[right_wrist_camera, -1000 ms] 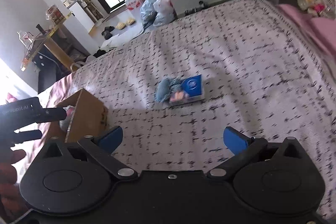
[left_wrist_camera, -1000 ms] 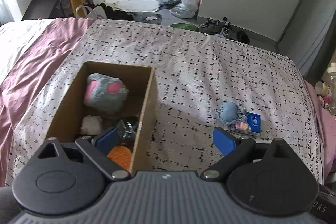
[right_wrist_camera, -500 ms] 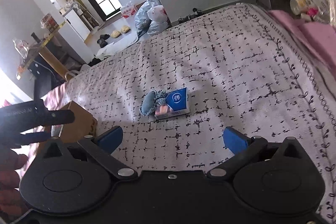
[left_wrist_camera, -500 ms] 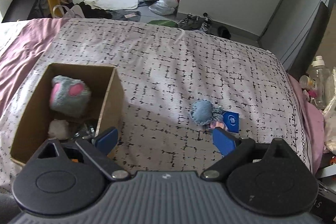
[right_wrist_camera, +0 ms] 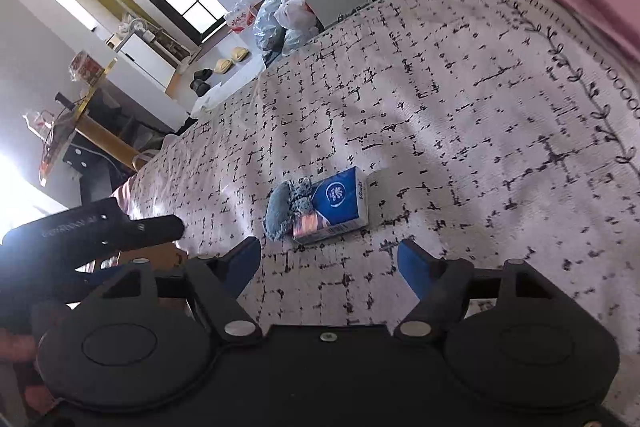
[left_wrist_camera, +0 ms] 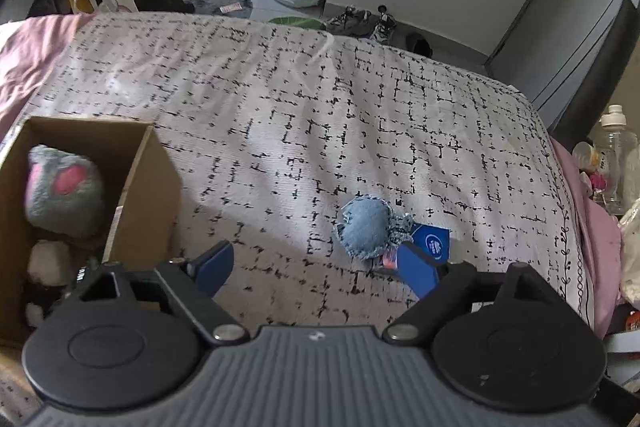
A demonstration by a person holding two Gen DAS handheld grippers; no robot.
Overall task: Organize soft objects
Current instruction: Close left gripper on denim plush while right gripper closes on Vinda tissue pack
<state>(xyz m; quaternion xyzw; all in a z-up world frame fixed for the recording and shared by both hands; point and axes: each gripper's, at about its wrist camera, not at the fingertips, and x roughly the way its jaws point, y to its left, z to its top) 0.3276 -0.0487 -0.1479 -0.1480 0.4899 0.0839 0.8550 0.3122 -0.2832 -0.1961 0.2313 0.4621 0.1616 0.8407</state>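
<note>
At the bed's [left_wrist_camera: 280,99] left edge, the cardboard box [left_wrist_camera: 148,187] already held plush toys [left_wrist_camera: 60,191]; a denim pouch [left_wrist_camera: 366,227] and tissue pack [right_wrist_camera: 340,203] remained out near the right edge, and both the left gripper [left_wrist_camera: 316,267] and the right gripper [right_wrist_camera: 330,263] were wide open and empty.

A wide stretch of the patterned bedspread [left_wrist_camera: 360,99] is being left open beyond and to the right of the cardboard box [left_wrist_camera: 140,195], giving free passage across the bed. The box is being kept at the left edge, its right wall standing as the nearest barrier, and its interior is being taken up by a grey plush toy [left_wrist_camera: 64,191]. The middle ground is being interrupted only by a denim pouch [left_wrist_camera: 366,227] lying against a blue tissue pack [right_wrist_camera: 340,205]. At the right edge, passage is being hemmed by bottles [left_wrist_camera: 612,155] crowded beside the bed.
</note>
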